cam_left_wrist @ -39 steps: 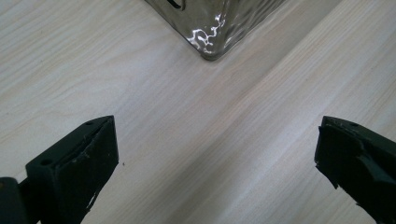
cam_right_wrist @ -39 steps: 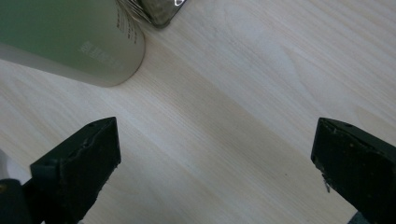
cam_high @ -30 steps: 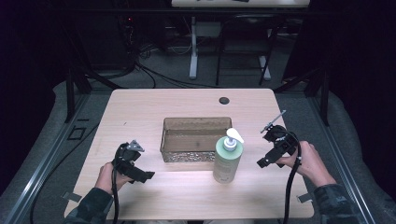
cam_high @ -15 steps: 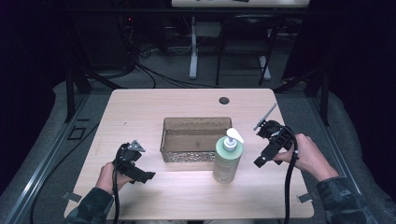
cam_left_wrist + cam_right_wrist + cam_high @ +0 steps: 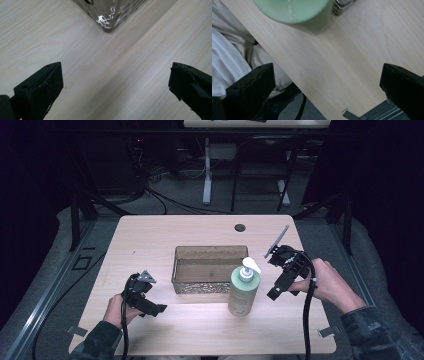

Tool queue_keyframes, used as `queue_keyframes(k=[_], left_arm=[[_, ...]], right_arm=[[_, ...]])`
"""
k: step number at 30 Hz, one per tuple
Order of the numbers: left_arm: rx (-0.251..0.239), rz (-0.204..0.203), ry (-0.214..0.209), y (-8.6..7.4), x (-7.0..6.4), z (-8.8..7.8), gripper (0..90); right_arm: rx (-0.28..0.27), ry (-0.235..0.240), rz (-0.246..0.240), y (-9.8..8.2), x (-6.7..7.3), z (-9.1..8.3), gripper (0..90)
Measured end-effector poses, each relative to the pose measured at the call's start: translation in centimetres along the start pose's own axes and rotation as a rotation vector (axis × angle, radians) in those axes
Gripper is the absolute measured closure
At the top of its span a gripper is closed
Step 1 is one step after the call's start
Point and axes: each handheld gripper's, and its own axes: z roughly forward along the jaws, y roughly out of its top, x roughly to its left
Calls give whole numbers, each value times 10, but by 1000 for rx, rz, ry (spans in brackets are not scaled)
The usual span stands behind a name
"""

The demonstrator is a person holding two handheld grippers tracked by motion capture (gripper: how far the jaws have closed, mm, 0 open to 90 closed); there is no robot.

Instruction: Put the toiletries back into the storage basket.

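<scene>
High view, green pump bottle just left of right tool, apart

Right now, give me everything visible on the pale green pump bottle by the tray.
The pale green plastic pump bottle stands upright on the light wooden table, just off the front right corner of the clear ribbed rectangular tray; whether they touch is unclear. It has a round body and a white pump head with its spout pointing right. The open right gripper is beside it, apart. Its base shows in the right gripper view.

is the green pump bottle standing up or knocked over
Upright: the green pump bottle stands on its base on the table, white pump on top, just in front of the basket.
</scene>
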Motion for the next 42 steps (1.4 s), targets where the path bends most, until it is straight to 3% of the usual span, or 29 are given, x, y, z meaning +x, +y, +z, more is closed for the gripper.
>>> queue_keyframes(k=[11,28,31,33,35,36,42], left_arm=[[2,1,1,1,0,0,0],[-5,-3,-5,0,1,-1,0],[-1,0,-7,0,1,0,0],[-1,1,-6,0,1,0,0],[-3,0,-4,0,1,0,0],[-4,-1,-4,0,1,-1,0],[-2,-2,-2,0,1,0,0]], right_arm=[[0,3,-55,24,17,-17,0],[27,-14,-93,72,30,-19,25],[23,-13,-92,78,31,-20,59],[27,-14,-89,82,33,-19,147],[25,-16,-91,84,33,-19,154],[30,-25,-83,86,35,-18,222],[47,-44,-76,91,39,-16,371]])
